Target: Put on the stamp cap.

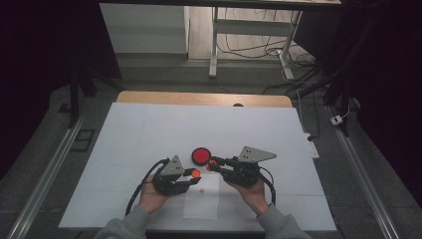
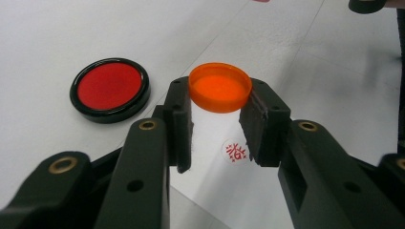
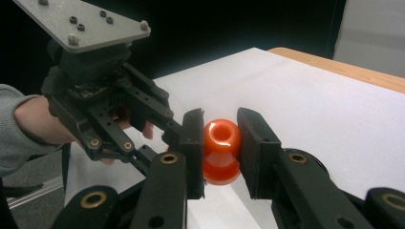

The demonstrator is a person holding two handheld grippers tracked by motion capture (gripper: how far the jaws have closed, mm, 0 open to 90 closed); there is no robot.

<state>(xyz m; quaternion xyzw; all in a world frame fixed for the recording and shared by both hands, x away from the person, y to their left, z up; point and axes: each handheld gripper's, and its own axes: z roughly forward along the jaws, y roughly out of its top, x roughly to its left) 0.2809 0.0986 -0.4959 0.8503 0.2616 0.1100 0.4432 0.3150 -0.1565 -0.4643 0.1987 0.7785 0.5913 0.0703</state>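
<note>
The orange stamp [image 3: 221, 150] sits clamped between the jaws of the right claw [image 1: 215, 164], held just above the white sheet covering the counter [image 1: 149, 134], near its front middle. Its orange cap [image 2: 220, 87] is pinched between the jaws of the left claw [image 1: 192, 174], a little to the left of the stamp and likewise off the surface. So both claws are narrow, each closed on its own part. Just beyond them lies the round red ink pad [image 1: 201, 156], uncovered in its black rim. Below the cap, on a smaller slip of paper [image 1: 201, 204], a red stamp mark [image 2: 236, 151] is printed.

With a mark on the paper, the step in hand looks like putting the cap back on the stamp. To do that well, bring the cap's hollow side square to the stamp's inked end, line the two up along one axis before pushing, and press straight rather than at a tilt. Keep both grips firm so neither part twists, and hold the inked face clear of the paper and the sheet.
</note>
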